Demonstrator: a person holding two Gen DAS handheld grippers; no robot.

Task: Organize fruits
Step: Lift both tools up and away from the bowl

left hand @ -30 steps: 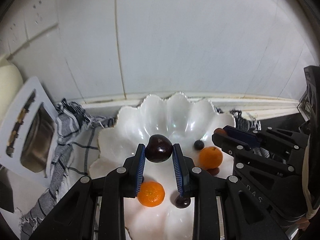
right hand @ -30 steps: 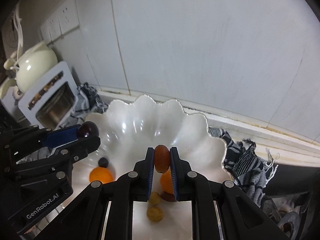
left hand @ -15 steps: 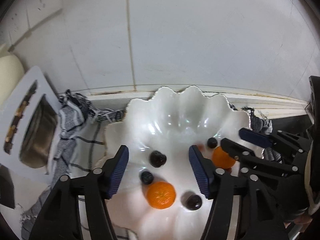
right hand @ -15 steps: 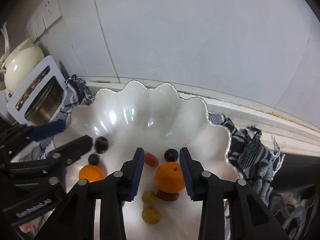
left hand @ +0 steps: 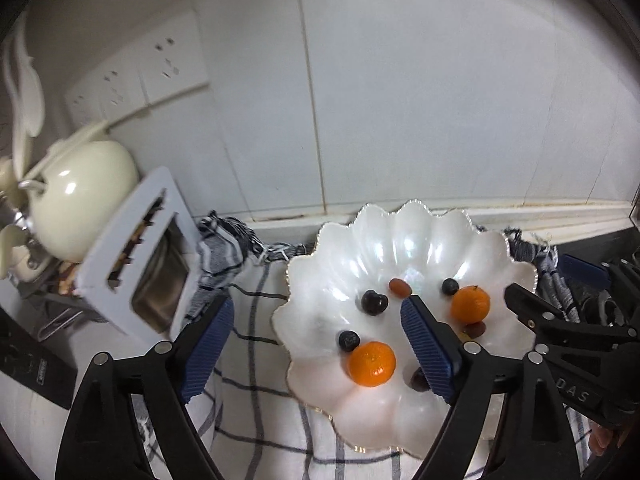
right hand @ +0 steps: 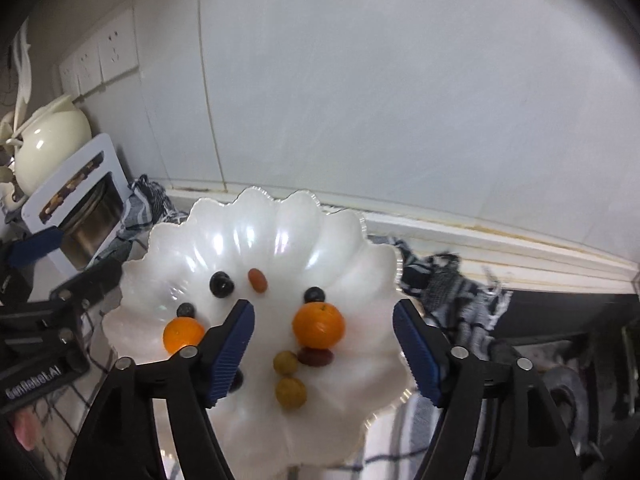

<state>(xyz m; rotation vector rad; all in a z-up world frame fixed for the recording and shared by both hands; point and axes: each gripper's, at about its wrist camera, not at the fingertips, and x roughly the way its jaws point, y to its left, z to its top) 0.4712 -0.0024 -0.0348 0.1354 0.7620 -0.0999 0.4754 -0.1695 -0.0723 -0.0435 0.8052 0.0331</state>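
Observation:
A white scalloped bowl (left hand: 404, 236) (right hand: 260, 216) sits on a checked cloth and holds several fruits. In it lie a dark cherry (left hand: 373, 302) (right hand: 221, 284), a small reddish oval fruit (left hand: 400, 288) (right hand: 257, 280), two oranges (left hand: 371, 363) (left hand: 470, 304), blueberries (left hand: 349, 340) and two yellowish fruits (right hand: 285, 362). My left gripper (left hand: 320, 344) is open and empty above the bowl's left rim. My right gripper (right hand: 325, 346) is open and empty above the bowl, over an orange (right hand: 318, 325). Each gripper shows at the edge of the other's view.
A white toaster (left hand: 136, 256) and a cream kettle (left hand: 76, 196) stand at the left under wall sockets (left hand: 140, 80). The checked cloth (left hand: 256, 400) covers the counter under the bowl. A tiled wall rises right behind. A dark hob area (right hand: 560, 320) lies at the right.
Both grippers have opened and drawn back and up. The cherry dropped from the left one and the reddish fruit from the right one; both now lie in the bowl.

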